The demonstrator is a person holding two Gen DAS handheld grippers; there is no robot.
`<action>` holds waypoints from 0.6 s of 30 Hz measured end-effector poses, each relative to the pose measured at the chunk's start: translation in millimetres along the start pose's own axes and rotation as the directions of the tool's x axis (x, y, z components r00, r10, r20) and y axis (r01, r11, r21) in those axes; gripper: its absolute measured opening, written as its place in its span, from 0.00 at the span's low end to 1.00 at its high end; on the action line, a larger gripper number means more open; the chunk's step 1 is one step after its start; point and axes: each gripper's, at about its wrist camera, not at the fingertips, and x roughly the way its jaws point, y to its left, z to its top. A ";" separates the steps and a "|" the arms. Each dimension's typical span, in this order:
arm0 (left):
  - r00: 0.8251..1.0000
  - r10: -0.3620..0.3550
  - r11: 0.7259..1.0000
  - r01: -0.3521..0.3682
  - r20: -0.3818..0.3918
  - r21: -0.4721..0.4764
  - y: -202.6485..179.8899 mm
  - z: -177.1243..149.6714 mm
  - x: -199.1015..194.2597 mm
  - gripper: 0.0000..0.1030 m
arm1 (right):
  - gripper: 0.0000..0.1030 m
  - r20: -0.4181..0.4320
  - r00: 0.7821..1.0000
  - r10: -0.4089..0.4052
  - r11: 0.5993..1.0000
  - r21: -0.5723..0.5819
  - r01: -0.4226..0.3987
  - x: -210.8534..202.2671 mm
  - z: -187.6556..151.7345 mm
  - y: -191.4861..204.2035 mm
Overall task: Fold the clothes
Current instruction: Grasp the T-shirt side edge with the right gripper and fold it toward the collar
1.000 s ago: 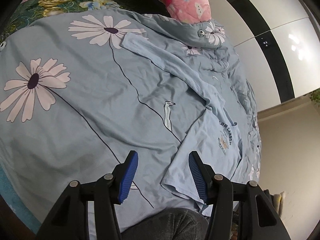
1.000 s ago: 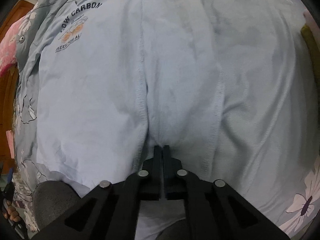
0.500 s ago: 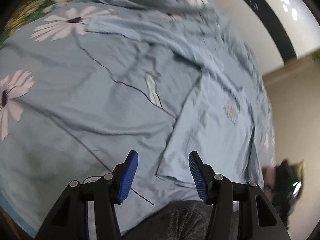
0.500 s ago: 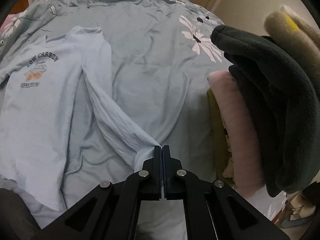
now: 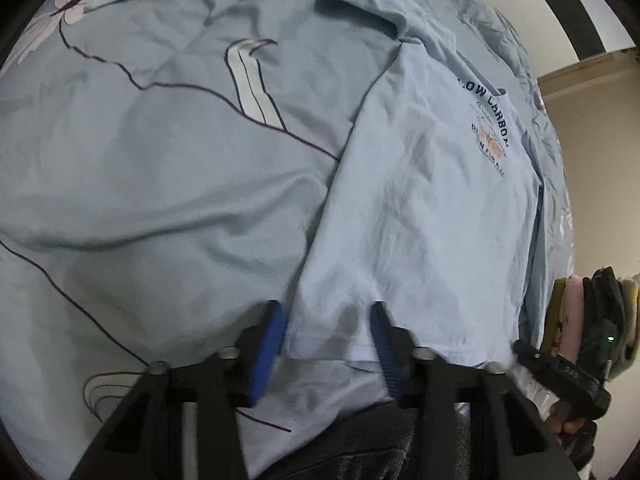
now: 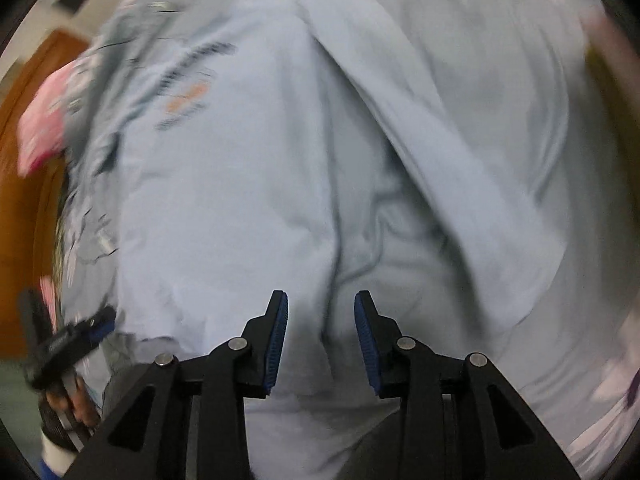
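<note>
Shirt (image 5: 420,216), one, lies on one duvet (image 5: 140,184); left gripper (image 5: 326,344) and right gripper (image 6: 320,336) gape, holding nothing.

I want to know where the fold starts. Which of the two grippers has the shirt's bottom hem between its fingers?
The left gripper: its open blue fingers straddle the hem corner of the light blue T-shirt. The right gripper is also open but sits over the cloth beside the sleeve, not at a hem.

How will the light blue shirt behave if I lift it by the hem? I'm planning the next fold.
The shirt will probably sag and drape, being thin and wrinkled. It looks light, so the open left gripper should lift it easily. The loose sleeve may trail.
</note>
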 end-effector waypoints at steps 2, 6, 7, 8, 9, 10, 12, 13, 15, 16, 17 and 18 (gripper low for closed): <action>1.000 -0.003 1.000 0.003 -0.004 0.000 -0.3 -2.8 0.8 0.18 | 0.34 -0.025 0.999 0.022 0.999 0.044 -0.021 6.1 -5.3 -4.4; 1.000 -0.017 1.000 0.017 0.019 0.005 -2.6 -7.2 -6.0 0.04 | 0.23 -0.045 0.997 0.056 0.996 0.079 -0.052 11.6 -13.4 -7.2; 0.999 -0.008 1.000 0.008 0.033 0.013 -4.2 -8.4 -9.5 0.04 | 0.15 -0.047 0.996 0.081 0.994 0.079 -0.077 10.7 -13.8 -6.2; 0.999 -0.001 1.000 0.000 0.052 0.023 -6.2 -9.7 -15.6 0.04 | 0.05 -0.047 0.994 0.097 0.993 0.076 -0.093 9.2 -14.2 -4.8; 0.997 0.005 0.999 -0.007 0.072 0.033 -8.2 -11.0 -21.8 0.04 | 0.03 -0.039 0.995 0.094 0.994 0.064 -0.092 6.3 -14.7 -2.2; 0.996 0.003 0.999 -0.007 0.091 0.041 -8.8 -10.6 -30.0 0.04 | 0.02 -0.027 0.996 0.086 0.995 0.042 -0.085 1.4 -15.6 1.6; 0.992 -0.009 0.999 0.002 0.130 0.052 -7.3 -14.4 -49.0 0.04 | 0.02 -0.005 0.997 0.076 0.997 -0.008 -0.076 -9.6 -17.5 9.6; 0.990 -0.008 0.998 0.000 0.142 0.056 -4.9 -17.7 -54.9 0.04 | 0.02 -0.002 0.998 0.067 0.997 -0.036 -0.067 -15.4 -18.9 13.6; 0.990 0.051 0.995 -0.062 0.129 0.080 0.9 -22.7 -50.1 0.04 | 0.02 -0.008 0.999 0.033 0.997 -0.073 -0.034 -18.8 -22.0 18.1; 0.990 0.084 0.991 -0.095 0.115 0.093 4.5 -24.7 -44.9 0.04 | 0.02 -0.015 1.000 0.020 0.997 -0.079 -0.021 -16.8 -22.5 17.9; 0.991 0.093 0.991 -0.101 0.101 0.084 10.0 -25.8 -39.0 0.04 | 0.02 -0.024 1.000 0.009 0.997 -0.081 -0.010 -13.5 -22.5 16.8; 0.991 0.087 0.993 -0.094 0.099 0.069 14.0 -26.7 -36.6 0.04 | 0.02 -0.032 0.999 -0.003 0.997 -0.082 0.000 -10.2 -22.5 15.6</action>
